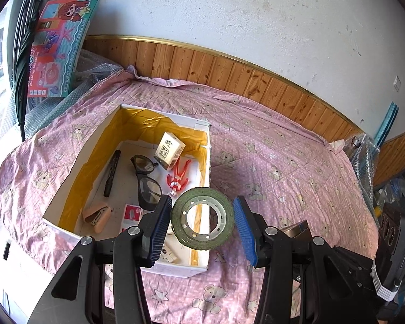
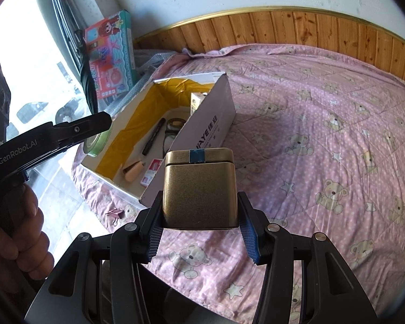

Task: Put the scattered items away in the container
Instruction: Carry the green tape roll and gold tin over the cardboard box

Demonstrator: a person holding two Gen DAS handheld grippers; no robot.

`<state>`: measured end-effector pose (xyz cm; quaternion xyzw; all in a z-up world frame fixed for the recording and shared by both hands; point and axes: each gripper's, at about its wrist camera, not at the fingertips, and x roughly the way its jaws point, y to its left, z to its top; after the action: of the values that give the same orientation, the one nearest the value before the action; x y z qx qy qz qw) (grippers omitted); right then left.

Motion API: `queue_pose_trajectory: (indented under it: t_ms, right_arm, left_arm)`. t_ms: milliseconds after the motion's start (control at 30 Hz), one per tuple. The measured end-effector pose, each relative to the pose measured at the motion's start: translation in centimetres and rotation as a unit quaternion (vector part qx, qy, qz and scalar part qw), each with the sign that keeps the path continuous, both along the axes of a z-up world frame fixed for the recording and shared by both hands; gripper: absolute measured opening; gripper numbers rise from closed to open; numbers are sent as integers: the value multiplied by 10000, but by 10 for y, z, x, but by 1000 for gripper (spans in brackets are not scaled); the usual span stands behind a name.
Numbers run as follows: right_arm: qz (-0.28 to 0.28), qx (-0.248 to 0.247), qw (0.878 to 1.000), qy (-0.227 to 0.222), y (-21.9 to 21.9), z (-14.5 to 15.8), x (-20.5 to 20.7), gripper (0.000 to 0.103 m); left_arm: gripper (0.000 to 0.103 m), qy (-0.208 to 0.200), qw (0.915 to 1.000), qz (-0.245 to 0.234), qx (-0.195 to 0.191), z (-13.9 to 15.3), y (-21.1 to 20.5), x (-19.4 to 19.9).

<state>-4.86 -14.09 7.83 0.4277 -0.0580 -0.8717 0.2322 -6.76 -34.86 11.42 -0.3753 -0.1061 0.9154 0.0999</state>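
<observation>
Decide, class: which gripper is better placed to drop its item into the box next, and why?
Left. The left gripper has its tape roll over the box edge, jaws parted. The right gripper with the gold tin sits beside the box, outside it.

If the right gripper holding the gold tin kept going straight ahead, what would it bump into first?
Probably the white box. The gold tin in the right gripper points at its near corner and side wall, though depth is hard to judge here.
</observation>
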Motion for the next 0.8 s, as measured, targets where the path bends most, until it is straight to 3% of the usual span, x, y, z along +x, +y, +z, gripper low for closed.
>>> queue_pose_trajectory:
  t_ms: [800]
  right_arm:
    - [568,-170,9980,201,-55,23,-51,53]
  left_arm:
    - [49,-235,9977,624,129,-19,-64,-41]
